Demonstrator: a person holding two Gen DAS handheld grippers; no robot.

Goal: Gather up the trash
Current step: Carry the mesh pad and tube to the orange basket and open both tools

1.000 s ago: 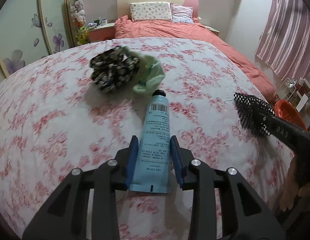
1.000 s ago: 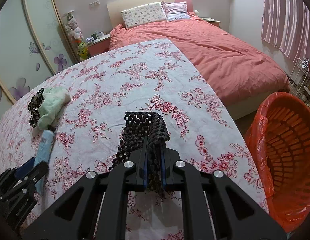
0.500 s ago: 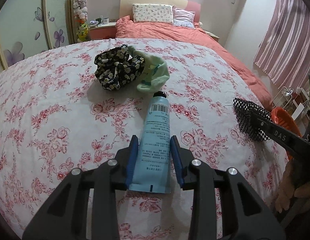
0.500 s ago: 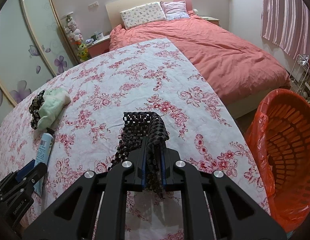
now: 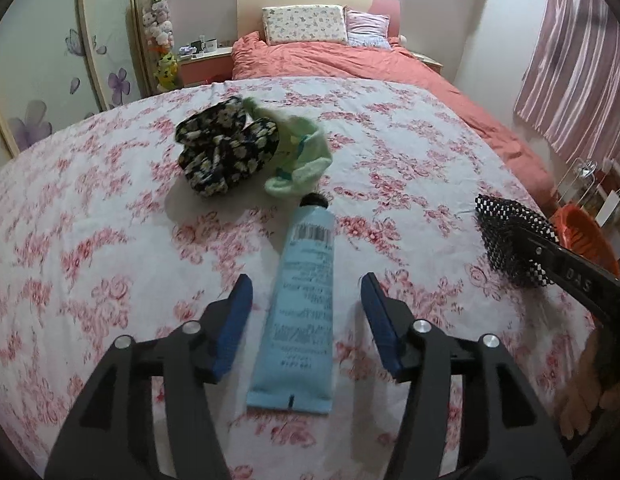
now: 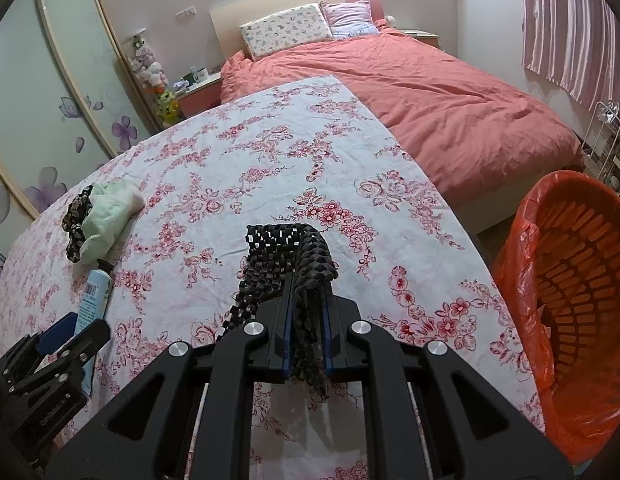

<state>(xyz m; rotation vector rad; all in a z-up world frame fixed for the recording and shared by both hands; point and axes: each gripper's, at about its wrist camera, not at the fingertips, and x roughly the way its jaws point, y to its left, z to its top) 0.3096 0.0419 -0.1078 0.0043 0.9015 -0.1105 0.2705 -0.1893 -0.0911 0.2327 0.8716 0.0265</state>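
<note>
Left gripper [image 5: 306, 304] first: its blue-padded jaws stand wide apart, one on either side of the pale blue tube [image 5: 302, 304], neither pad touching it. The tube lies flat on the floral sheet [image 5: 110, 240], long axis running near to far; the crimped flat end sits nearest, between the jaws, and the black cap points away toward the far pile of cloth. It's a soft, squeezable plastic tube, barcode printed near the cap end, lines of small print down the body.

Just past the cap lies a mint-green cloth [image 5: 306, 160], fuzzy and crumpled, and touching its left side a black fabric with small pale flowers [image 5: 226, 156], bunched into a lump.

Over to the right gripper [image 6: 306, 344]: jaws pinched narrow, clamped on a black mesh item [image 6: 290, 256]. It's a woven, openwork lattice, limp, folding over itself at the far end and hanging in a ragged fringe below the pads. From the left wrist view it juts out at the right edge, above the sheet.

Farther right, beside the bed, stands an orange basket [image 6: 582, 280], slatted plastic, lined with a shiny orange bag. Beyond the sheet, a rumpled salmon duvet [image 6: 450, 100] runs up to two pillows at the headboard.
</note>
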